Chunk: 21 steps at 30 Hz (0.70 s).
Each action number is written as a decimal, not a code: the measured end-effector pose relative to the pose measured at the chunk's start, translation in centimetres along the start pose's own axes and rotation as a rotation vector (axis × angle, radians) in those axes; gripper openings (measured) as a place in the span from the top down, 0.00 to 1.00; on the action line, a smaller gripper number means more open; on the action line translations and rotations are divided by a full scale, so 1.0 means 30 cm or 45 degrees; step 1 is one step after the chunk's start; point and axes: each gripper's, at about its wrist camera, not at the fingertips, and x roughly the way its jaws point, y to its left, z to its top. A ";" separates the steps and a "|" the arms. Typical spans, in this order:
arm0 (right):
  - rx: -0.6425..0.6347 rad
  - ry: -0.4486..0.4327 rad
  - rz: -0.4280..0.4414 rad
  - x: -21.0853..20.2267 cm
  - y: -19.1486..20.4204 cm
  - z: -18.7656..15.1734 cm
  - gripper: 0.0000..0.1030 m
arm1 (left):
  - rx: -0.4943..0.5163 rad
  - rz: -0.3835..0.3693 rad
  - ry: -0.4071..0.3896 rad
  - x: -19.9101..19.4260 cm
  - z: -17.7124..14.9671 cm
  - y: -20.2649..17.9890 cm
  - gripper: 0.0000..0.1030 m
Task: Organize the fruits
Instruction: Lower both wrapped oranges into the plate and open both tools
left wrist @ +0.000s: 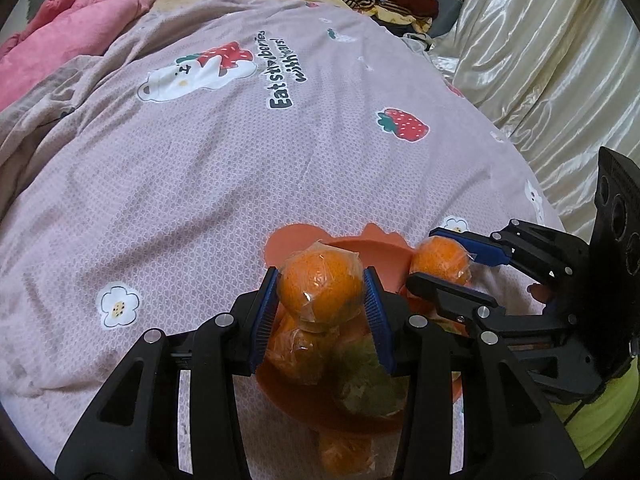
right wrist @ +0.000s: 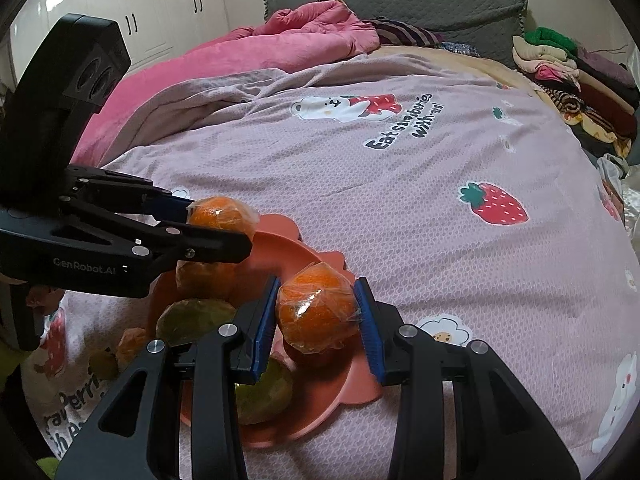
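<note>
A salmon-pink plate [left wrist: 360, 250] [right wrist: 320, 408] lies on the bed and holds wrapped oranges and green fruits. My left gripper [left wrist: 320, 296] is shut on a plastic-wrapped orange [left wrist: 320, 288] held above the plate; it shows from the side in the right wrist view [right wrist: 220, 224] with its orange [right wrist: 218, 212]. My right gripper [right wrist: 316, 312] is shut on a second wrapped orange [right wrist: 316, 308] over the plate; it also shows in the left wrist view [left wrist: 444, 260] with that orange [left wrist: 438, 260]. A green fruit [left wrist: 368, 380] [right wrist: 192, 320] and another orange [left wrist: 296, 352] [right wrist: 204, 280] rest on the plate.
The bed has a pink strawberry-print cover [left wrist: 200, 184] [right wrist: 440, 240]. A pink blanket [right wrist: 280, 36] lies at the head. Folded clothes [right wrist: 568, 80] are piled at the far right. A wrapped orange [left wrist: 344, 456] lies on the cover beside the plate. Satin curtains [left wrist: 540, 60] hang right.
</note>
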 end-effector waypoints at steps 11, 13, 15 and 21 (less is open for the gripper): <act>-0.045 0.015 -0.021 0.024 0.016 0.014 0.63 | -0.009 -0.024 0.002 -0.002 -0.001 0.009 0.67; -0.046 0.016 -0.021 0.025 0.018 0.012 0.63 | -0.007 -0.022 0.002 -0.002 -0.001 0.010 0.67; -0.051 0.018 -0.020 0.025 0.019 0.012 0.63 | -0.010 -0.024 0.003 -0.001 -0.001 0.011 0.67; -0.066 0.028 -0.022 0.032 0.026 0.011 0.62 | -0.011 -0.024 0.002 0.001 0.000 0.011 0.67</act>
